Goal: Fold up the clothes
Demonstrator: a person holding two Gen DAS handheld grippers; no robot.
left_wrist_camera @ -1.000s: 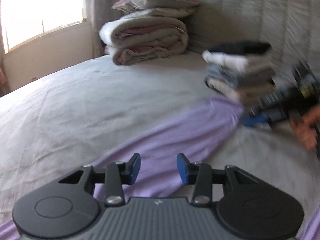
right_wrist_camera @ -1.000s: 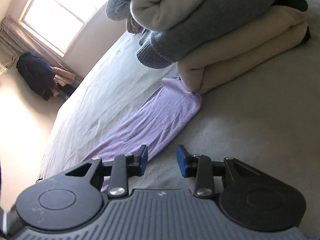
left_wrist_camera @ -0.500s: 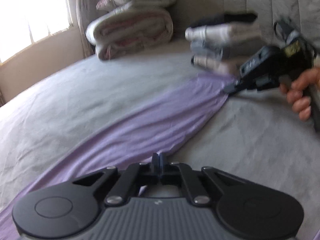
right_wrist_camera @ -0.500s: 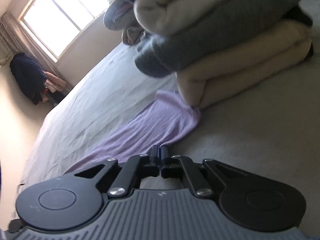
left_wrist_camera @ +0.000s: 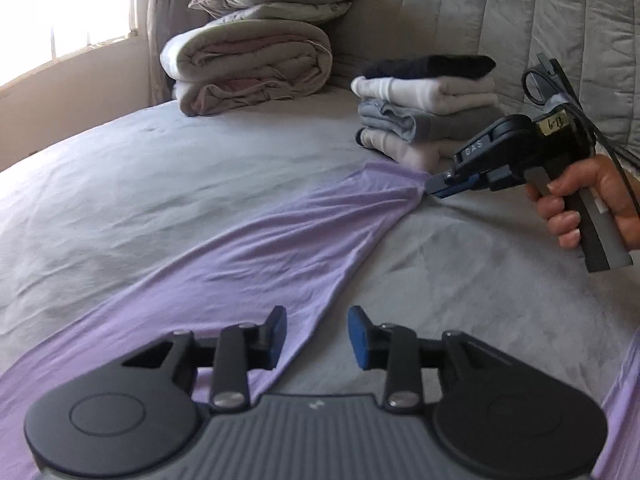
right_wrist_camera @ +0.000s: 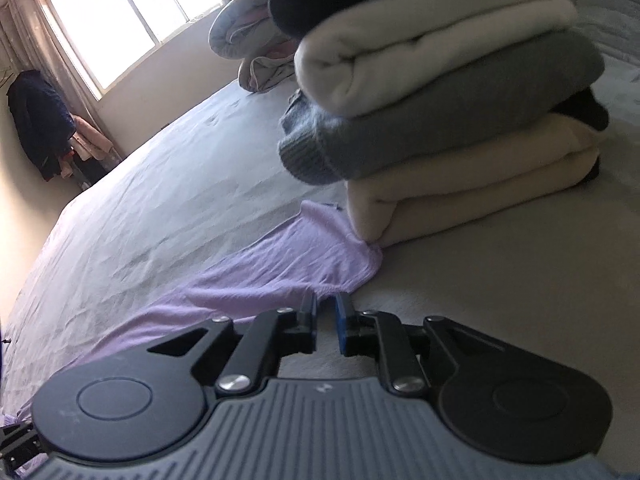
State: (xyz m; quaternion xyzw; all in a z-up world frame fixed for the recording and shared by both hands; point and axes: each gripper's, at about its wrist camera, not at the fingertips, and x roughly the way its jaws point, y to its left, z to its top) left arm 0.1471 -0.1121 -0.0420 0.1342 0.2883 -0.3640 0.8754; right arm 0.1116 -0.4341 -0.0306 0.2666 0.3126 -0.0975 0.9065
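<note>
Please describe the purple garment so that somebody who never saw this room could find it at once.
Look at the grey bed. A long strip of cloth runs across it, ending beside the stack of folded clothes: the purple garment. Only it lies flat, unfolded, and lilac.

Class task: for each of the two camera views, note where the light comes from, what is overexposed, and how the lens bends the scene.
Left wrist view: the window at upper left is blown out white; the bed bulges like a dome. Right wrist view: the window glares too, the folded stack is backlit and dim, and the whole scene tilts.

purple garment (left_wrist_camera: 248, 248) cut off below, stack (right_wrist_camera: 440, 100) cropped above
</note>
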